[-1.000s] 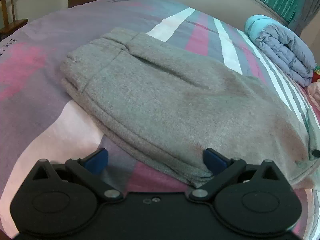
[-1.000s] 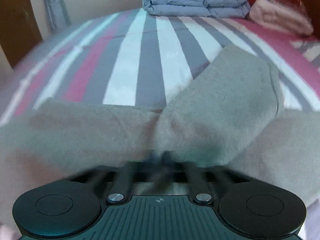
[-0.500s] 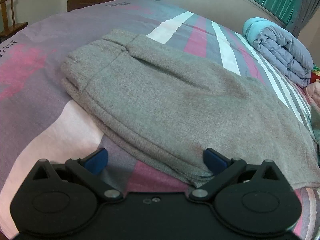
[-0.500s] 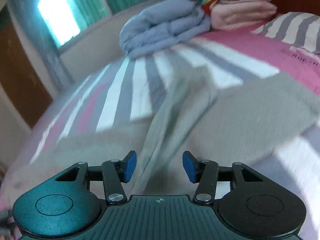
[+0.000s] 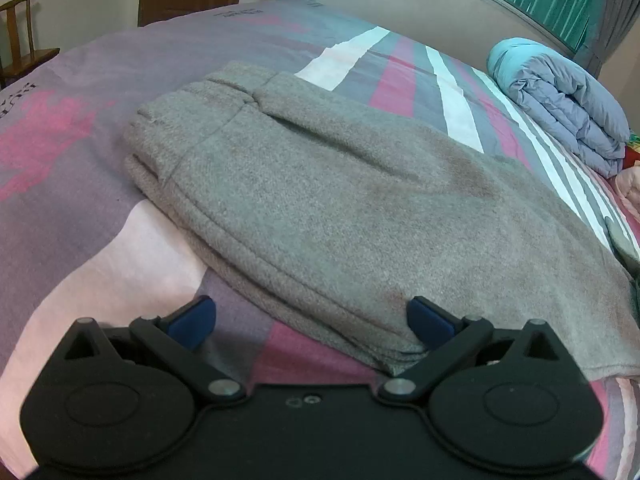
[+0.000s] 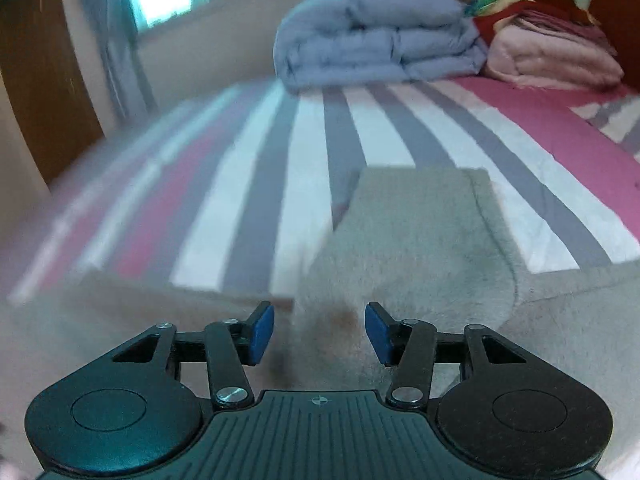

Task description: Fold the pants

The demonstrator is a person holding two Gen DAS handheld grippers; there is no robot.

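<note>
Grey fleece pants (image 5: pixel 340 208) lie folded lengthwise on the striped bed, waistband at the far left, legs running off to the right. My left gripper (image 5: pixel 312 318) is open and empty, just in front of the pants' near folded edge. In the right wrist view the pants (image 6: pixel 420 248) show a leg end folded back across the fabric. My right gripper (image 6: pixel 319 334) is open and empty, hovering low over the grey fabric.
A folded blue-grey duvet (image 5: pixel 568 100) sits at the bed's far side, also in the right wrist view (image 6: pixel 376 40), with pink bedding (image 6: pixel 552 56) beside it. A wooden chair (image 5: pixel 20 44) stands far left. The striped bedsheet (image 6: pixel 248 184) surrounds the pants.
My right gripper opened and let go of the pant leg, which now lies folded on the pants; the gripper swung back level. My left gripper stayed open and drew back slightly.
</note>
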